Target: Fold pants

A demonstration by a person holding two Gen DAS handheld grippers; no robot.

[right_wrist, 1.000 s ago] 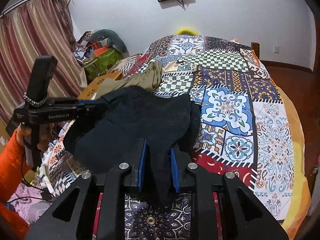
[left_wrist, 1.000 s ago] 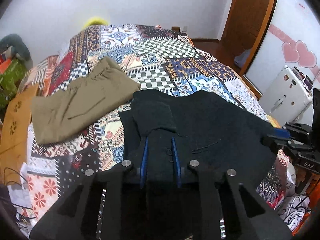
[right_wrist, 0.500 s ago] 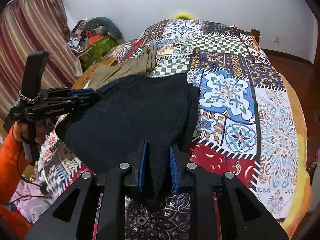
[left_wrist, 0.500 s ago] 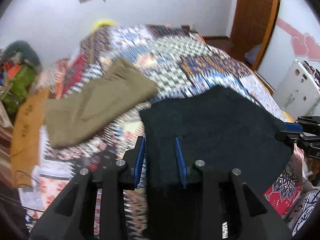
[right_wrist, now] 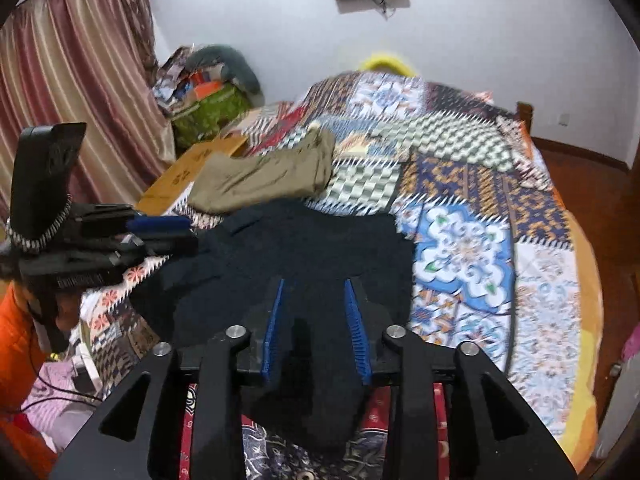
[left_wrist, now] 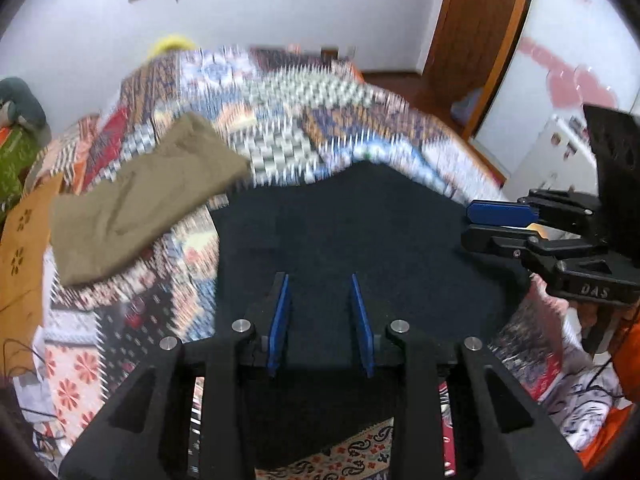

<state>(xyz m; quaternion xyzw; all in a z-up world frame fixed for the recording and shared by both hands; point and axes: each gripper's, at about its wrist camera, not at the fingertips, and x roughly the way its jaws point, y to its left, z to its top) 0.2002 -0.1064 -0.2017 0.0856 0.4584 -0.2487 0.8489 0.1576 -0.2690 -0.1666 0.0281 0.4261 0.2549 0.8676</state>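
Dark navy pants (left_wrist: 360,220) lie folded and flat on the patchwork bed quilt (left_wrist: 280,120). My left gripper (left_wrist: 319,280) hovers over their near edge, its blue pads apart and clear of the cloth. In the right wrist view, my right gripper (right_wrist: 314,284) is over the same pants (right_wrist: 312,240). Its jaws are opening, with a low ridge of dark cloth between the pads and not pressed by them. Each gripper shows in the other's view, the right gripper (left_wrist: 496,220) at the pants' right edge and the left gripper (right_wrist: 160,232) at their left edge.
Folded khaki pants (left_wrist: 140,204) (right_wrist: 264,176) lie on the quilt beyond the dark pair. A cardboard box (right_wrist: 180,176), a green bag (right_wrist: 208,112) and a curtain (right_wrist: 60,80) stand left of the bed. A white case (left_wrist: 552,152) and a wooden door (left_wrist: 480,40) are on the right.
Both grippers held bunched dark cloth a second ago. Both have since widened and let go, and the dark pants now lie flat. Both views are blurred from motion.
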